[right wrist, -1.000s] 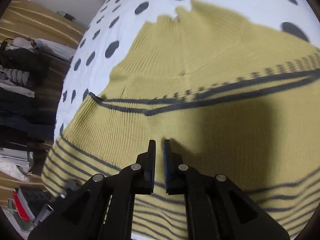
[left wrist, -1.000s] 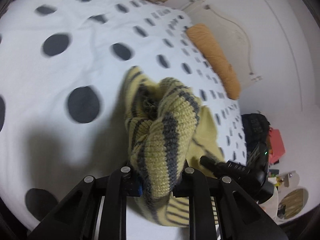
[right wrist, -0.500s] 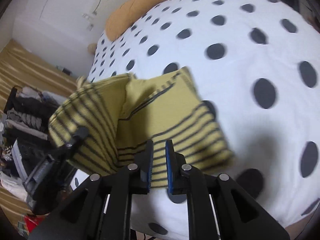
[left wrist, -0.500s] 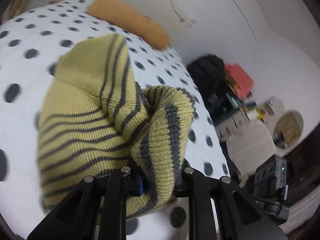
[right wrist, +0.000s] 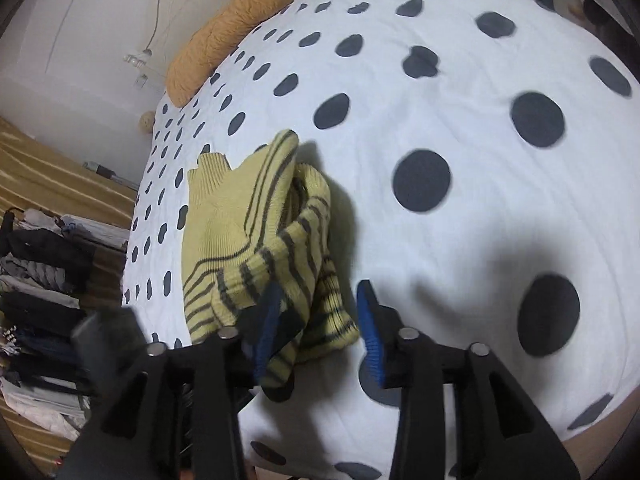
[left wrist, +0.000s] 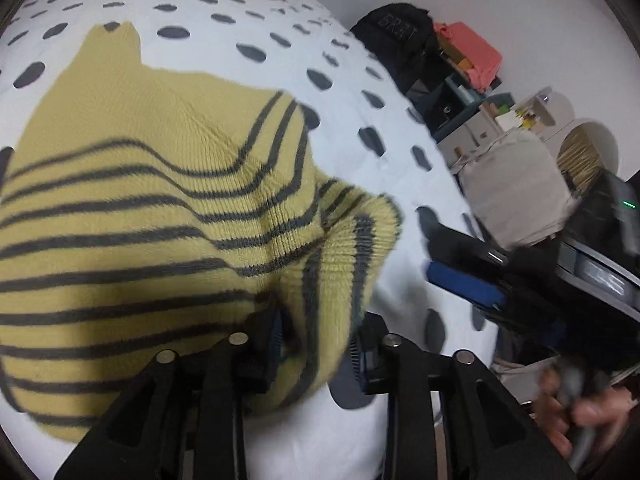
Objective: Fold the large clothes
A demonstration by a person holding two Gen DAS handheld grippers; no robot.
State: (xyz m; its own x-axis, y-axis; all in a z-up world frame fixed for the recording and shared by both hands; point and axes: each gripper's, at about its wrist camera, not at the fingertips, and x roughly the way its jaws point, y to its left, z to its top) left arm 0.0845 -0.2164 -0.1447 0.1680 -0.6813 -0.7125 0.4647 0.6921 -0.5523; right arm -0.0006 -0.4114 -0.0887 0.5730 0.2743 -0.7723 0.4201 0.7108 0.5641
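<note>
Polka-dotted white bedding [right wrist: 460,92] carries the task. A bunched fold of the ribbed yellow striped sweater [left wrist: 152,208] is clamped by the left gripper [left wrist: 320,344]; the right gripper [right wrist: 320,316] is spread wide, the hem seemingly just ahead, contact unclear. The knit runs away toward an orange pillow [right wrist: 224,32].
</note>
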